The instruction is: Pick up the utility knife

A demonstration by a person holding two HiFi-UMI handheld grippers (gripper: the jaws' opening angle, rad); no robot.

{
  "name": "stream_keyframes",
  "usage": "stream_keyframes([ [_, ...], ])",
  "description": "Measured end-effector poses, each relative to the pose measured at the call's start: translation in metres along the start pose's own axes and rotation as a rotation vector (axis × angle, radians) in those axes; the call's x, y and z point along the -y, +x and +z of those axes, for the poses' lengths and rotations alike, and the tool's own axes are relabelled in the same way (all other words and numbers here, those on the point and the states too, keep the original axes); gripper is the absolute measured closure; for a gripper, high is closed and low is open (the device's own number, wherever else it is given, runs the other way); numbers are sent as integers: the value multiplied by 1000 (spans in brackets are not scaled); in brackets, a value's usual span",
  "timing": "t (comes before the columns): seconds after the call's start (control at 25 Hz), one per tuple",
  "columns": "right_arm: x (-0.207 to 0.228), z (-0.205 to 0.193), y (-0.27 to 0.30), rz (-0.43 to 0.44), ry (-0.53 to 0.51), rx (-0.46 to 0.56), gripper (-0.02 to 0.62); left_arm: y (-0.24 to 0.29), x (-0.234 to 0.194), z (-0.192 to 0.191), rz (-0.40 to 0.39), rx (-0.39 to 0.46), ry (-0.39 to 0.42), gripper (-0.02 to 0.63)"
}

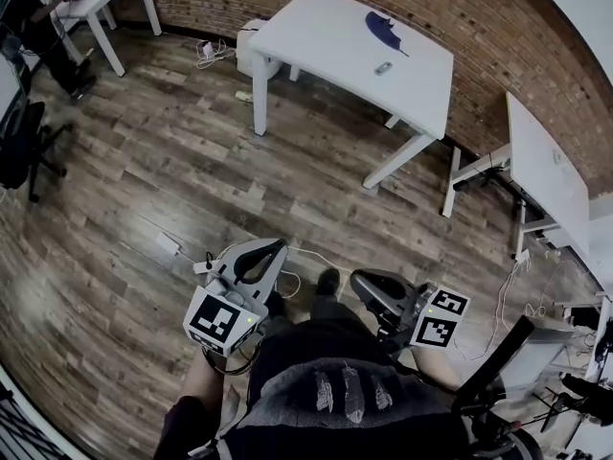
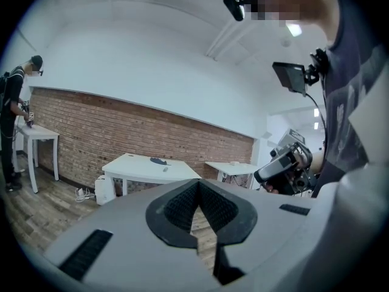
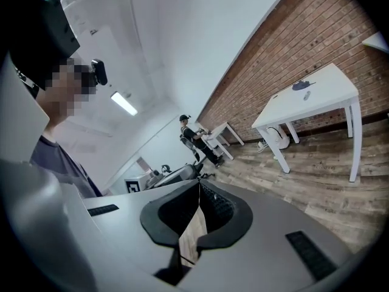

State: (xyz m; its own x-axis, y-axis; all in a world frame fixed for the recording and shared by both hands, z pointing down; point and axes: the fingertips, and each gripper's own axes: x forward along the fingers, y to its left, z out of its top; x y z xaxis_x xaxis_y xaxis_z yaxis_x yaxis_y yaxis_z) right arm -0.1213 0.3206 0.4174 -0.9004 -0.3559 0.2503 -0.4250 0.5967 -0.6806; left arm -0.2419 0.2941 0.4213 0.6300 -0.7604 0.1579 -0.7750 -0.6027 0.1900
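Clenched on nothing, the left claw (image 2: 198,194) and right claw (image 3: 199,198) had their pads pressed together. Both were held low and close against the person's body, probably a carrying pose, since nothing lay within reach. Bare wooden floor (image 1: 172,161) stretched ahead to a white worktop (image 1: 316,36) by the brick wall, well apart from both claws. On it lay a small grey item (image 1: 382,67), probably the utility knife, near 1 dark blue thing (image 1: 383,27) too small to identify.
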Motion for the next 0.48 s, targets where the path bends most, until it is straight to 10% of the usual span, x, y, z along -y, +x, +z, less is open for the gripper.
stream_keyframes([
  [0.48,66,64,-9,116,68,111,595,81,3,37,33,-79,92,609],
])
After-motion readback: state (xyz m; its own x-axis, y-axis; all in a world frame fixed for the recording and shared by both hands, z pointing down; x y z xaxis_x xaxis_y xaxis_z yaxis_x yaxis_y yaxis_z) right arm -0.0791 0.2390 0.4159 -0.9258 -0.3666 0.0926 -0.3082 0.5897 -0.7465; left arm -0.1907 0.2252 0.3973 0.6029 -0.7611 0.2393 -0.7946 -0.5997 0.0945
